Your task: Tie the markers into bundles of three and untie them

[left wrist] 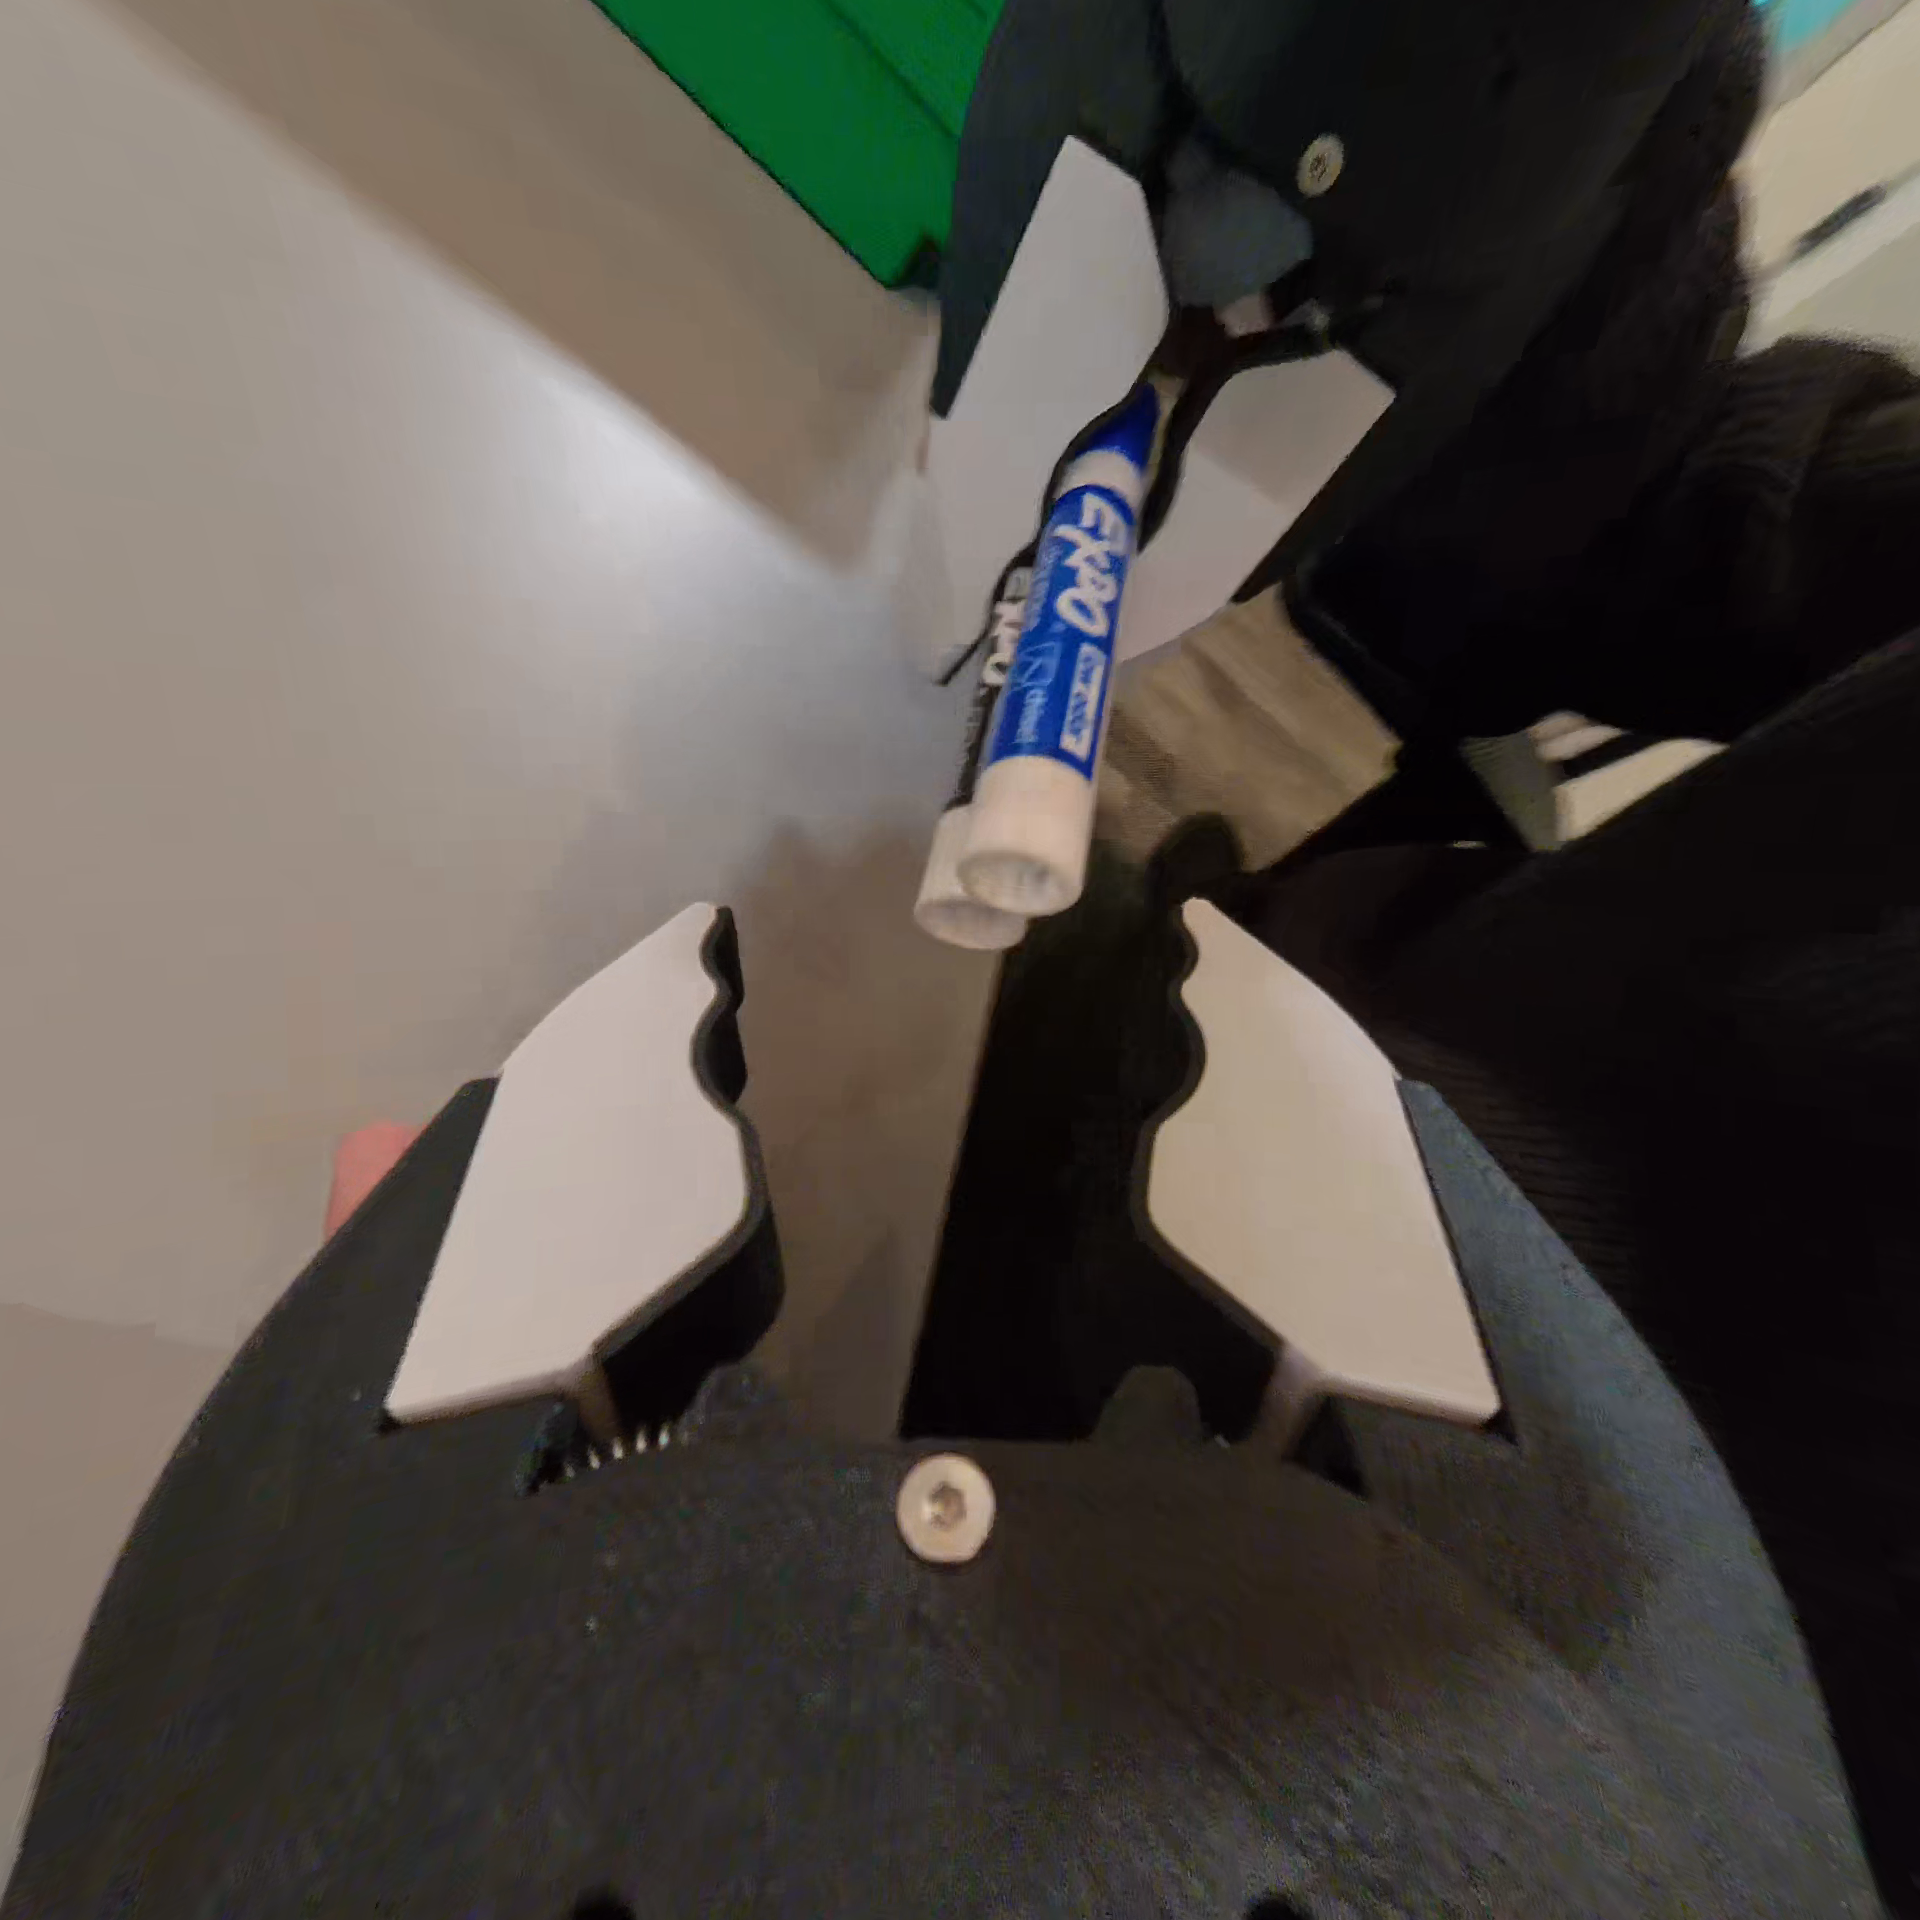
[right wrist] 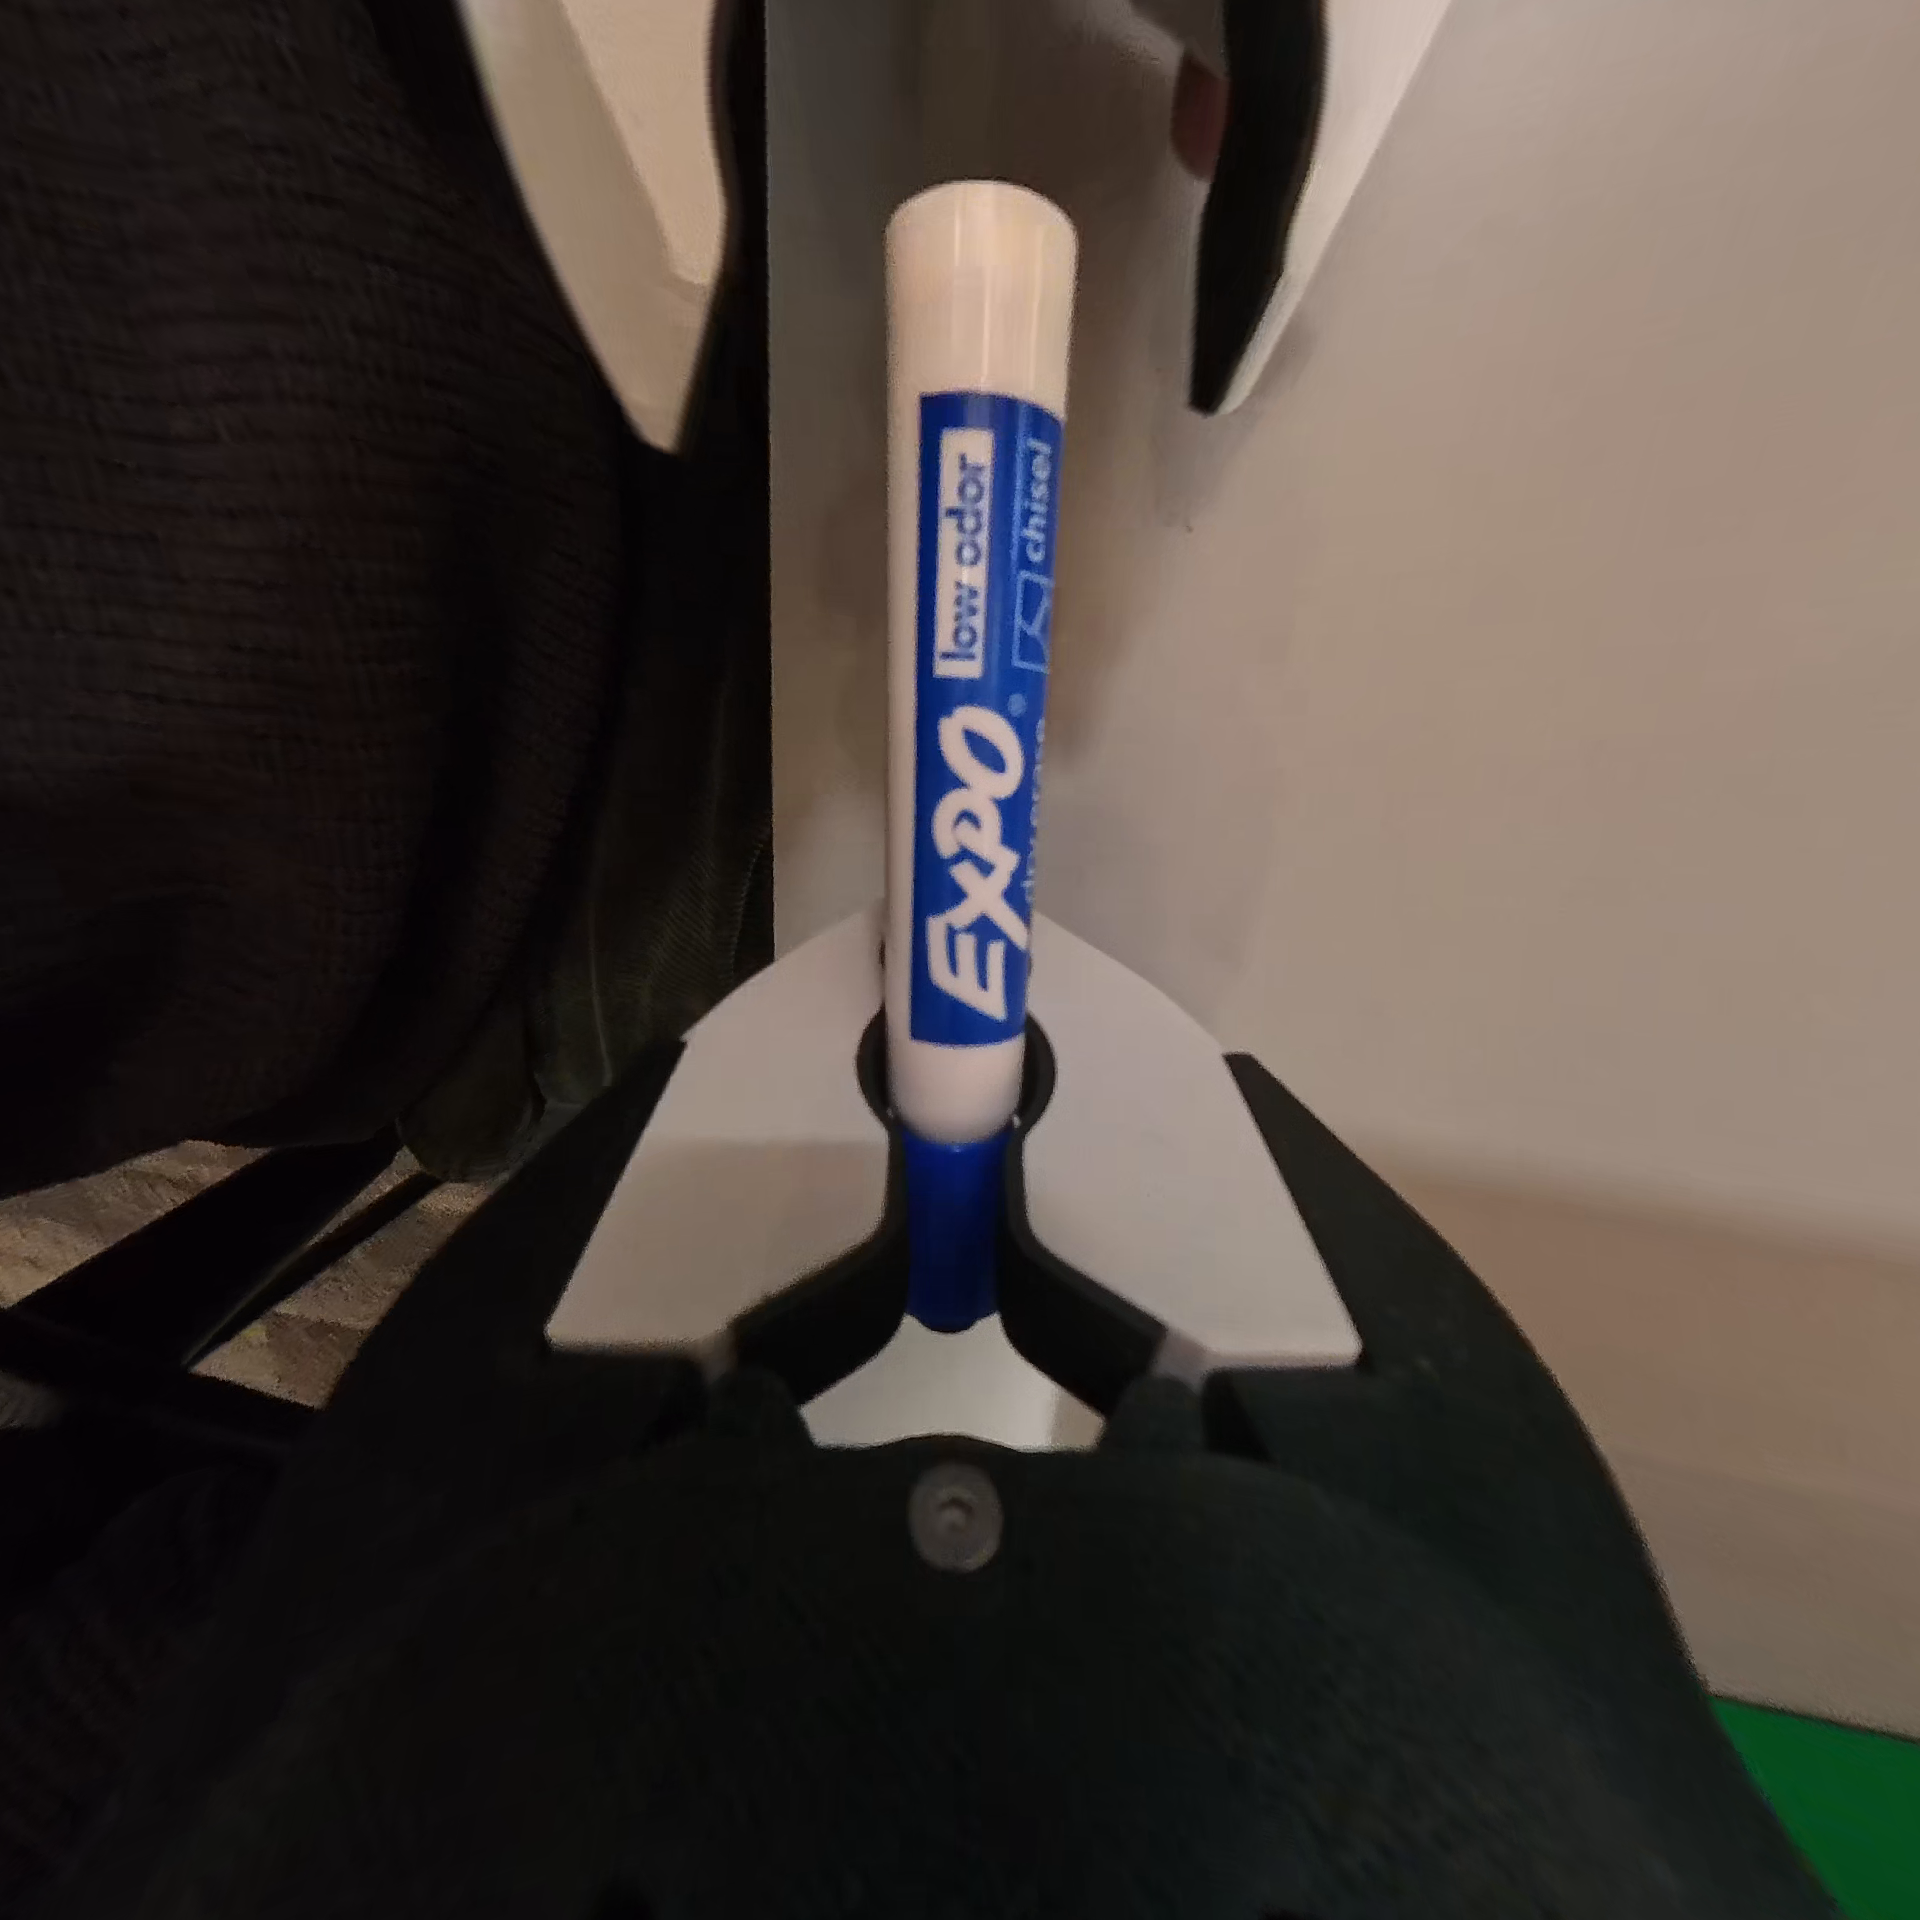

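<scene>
In the right wrist view the right gripper (right wrist: 951,1195) is clenched on a marker (right wrist: 977,665). Its fingers (right wrist: 748,1174) meet around the blue cap end, and the white barrel with its blue label sticks straight out ahead of them, blunt end foremost. The marker is off the table (right wrist: 1507,727), held over its near edge, where the pale top gives way to a person's dark clothing (right wrist: 260,520) on the left.

Just past the barrel's end the left gripper (right wrist: 977,156) faces it, fingers spread to either side and touching nothing.

From the left wrist view that left gripper (left wrist: 956,935) is released, its white fingers (left wrist: 613,1153) wide apart and empty. The marker (left wrist: 1060,644) hangs just beyond their tips, its end pointing back at the camera, with a reflection on the glossy table (left wrist: 364,623) beside it. Farther on, the right gripper (left wrist: 1174,384) grips its blue end. A green object (left wrist: 831,114) lies at the table's far edge.
</scene>
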Motion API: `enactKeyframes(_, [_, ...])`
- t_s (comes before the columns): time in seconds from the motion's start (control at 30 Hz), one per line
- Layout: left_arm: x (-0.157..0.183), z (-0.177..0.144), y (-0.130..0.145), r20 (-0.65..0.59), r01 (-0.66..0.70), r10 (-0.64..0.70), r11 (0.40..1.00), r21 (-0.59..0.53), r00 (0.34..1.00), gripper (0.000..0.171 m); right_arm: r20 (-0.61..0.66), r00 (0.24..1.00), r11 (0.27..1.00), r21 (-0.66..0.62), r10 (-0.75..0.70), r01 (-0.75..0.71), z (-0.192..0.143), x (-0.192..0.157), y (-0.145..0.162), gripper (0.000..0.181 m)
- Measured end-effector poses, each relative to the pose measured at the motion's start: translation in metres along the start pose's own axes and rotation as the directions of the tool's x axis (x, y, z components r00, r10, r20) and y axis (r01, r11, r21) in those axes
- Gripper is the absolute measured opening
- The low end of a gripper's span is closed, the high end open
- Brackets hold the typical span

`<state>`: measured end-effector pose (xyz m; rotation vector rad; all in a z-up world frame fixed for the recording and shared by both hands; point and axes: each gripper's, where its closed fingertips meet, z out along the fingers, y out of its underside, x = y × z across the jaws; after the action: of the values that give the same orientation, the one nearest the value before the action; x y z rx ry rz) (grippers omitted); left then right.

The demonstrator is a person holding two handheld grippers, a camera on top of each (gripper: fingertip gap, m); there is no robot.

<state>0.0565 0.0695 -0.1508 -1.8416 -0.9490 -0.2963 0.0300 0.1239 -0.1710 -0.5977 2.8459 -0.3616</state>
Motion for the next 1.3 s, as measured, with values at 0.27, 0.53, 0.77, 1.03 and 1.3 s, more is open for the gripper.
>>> enactKeyframes(0.27, [0.036,-0.005,0.035,-0.244,0.213,-0.336,0.882,-0.420,0.910,0.091,0.029,0.989,0.987,-0.066,-0.144,0.146,0.006,-0.009,-0.014,0.014])
enactKeyframes(0.53, [0.071,-0.003,0.035,-0.411,0.337,-0.643,0.724,-0.602,0.646,0.097,0.097,0.948,0.948,-0.071,-0.303,0.310,0.015,-0.026,-0.034,0.015])
enactKeyframes(0.77, [0.092,-0.009,0.030,-0.539,0.316,-0.678,0.722,-0.616,0.499,0.094,0.111,0.917,0.917,-0.072,-0.383,0.392,0.013,-0.031,-0.045,0.015])
enactKeyframes(1.03, [0.105,-0.007,0.038,-0.562,0.307,-0.718,0.689,-0.656,0.410,0.086,0.130,0.877,0.878,-0.069,-0.463,0.474,0.016,-0.038,-0.056,0.015])
enactKeyframes(1.3, [0.104,-0.005,0.035,-0.569,0.326,-0.731,0.680,-0.657,0.378,0.074,0.140,0.868,0.870,-0.067,-0.476,0.488,0.018,-0.040,-0.054,0.014])
